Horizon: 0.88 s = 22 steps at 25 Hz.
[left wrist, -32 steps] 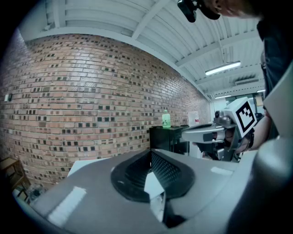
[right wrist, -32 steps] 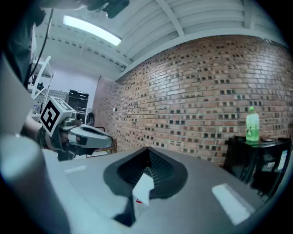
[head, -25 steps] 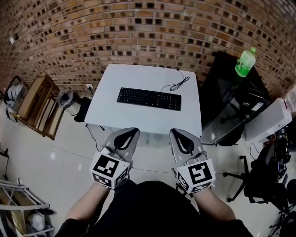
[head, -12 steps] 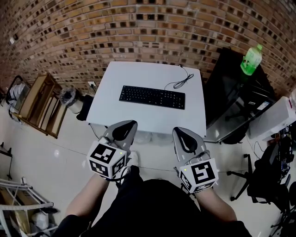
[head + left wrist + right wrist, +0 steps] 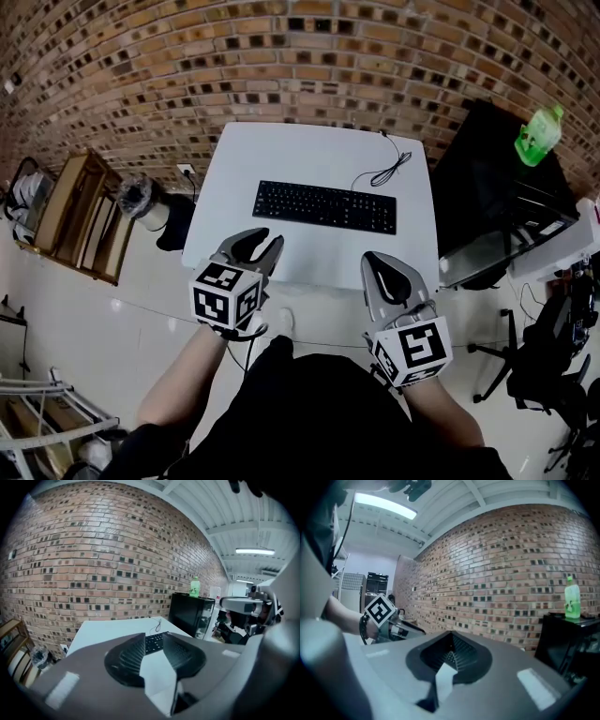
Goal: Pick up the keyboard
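A black keyboard (image 5: 324, 206) lies across the middle of a white table (image 5: 281, 155), its thin cable (image 5: 386, 172) curling toward the far right corner. My left gripper (image 5: 258, 243) hovers at the table's near left edge, short of the keyboard, its jaws opening with nothing between them; the keyboard (image 5: 153, 642) shows through the gap of the left gripper (image 5: 153, 645). My right gripper (image 5: 385, 267) hangs below the table's near right edge, shut and empty. In the right gripper view the shut right gripper (image 5: 451, 654) points at the brick wall.
A black cabinet (image 5: 487, 197) stands right of the table with a green bottle (image 5: 536, 136) on it. Wooden shelves (image 5: 70, 211) and a small bin (image 5: 141, 200) stand to the left. A brick wall (image 5: 281, 66) runs behind. An office chair (image 5: 553, 375) is at far right.
Both grippers have moved forward toward the table. The left gripper has gone from shut to parted jaws and now reaches the table's near edge. The right stays shut.
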{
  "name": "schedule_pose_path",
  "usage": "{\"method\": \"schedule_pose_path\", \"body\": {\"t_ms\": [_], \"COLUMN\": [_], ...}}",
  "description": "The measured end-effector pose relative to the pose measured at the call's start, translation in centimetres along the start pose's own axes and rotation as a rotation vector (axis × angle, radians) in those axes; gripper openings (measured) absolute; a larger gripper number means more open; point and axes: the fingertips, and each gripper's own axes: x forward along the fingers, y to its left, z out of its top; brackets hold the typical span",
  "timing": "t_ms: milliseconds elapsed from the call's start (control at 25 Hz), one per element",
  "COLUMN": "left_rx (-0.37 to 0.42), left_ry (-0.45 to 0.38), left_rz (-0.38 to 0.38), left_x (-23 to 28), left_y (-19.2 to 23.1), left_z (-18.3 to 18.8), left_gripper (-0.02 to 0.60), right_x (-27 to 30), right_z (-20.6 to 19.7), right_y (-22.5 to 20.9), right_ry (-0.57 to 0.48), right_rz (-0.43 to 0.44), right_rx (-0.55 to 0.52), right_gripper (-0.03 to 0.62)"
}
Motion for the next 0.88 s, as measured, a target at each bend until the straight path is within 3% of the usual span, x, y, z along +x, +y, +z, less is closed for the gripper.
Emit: {"method": "schedule_pose_path", "body": {"t_ms": [480,880], "left_rx": [-0.181,-0.416], "left_ry": [0.208,0.367], "left_rz": [0.02,-0.037], "left_x": [9.7,17.0], "left_y": [15.5,22.2], "left_z": [-4.5,-10.2], "left_gripper": [0.135,0.135], "right_x": [9.9,14.4], "right_z": [-0.1,-0.3], "right_y": [-1.5,-2.6], "right_ry": [0.085,0.135], "right_rz": [-0.076,-0.142], "right_rx": [0.041,0.074], "right_gripper": [0.002,0.002]}}
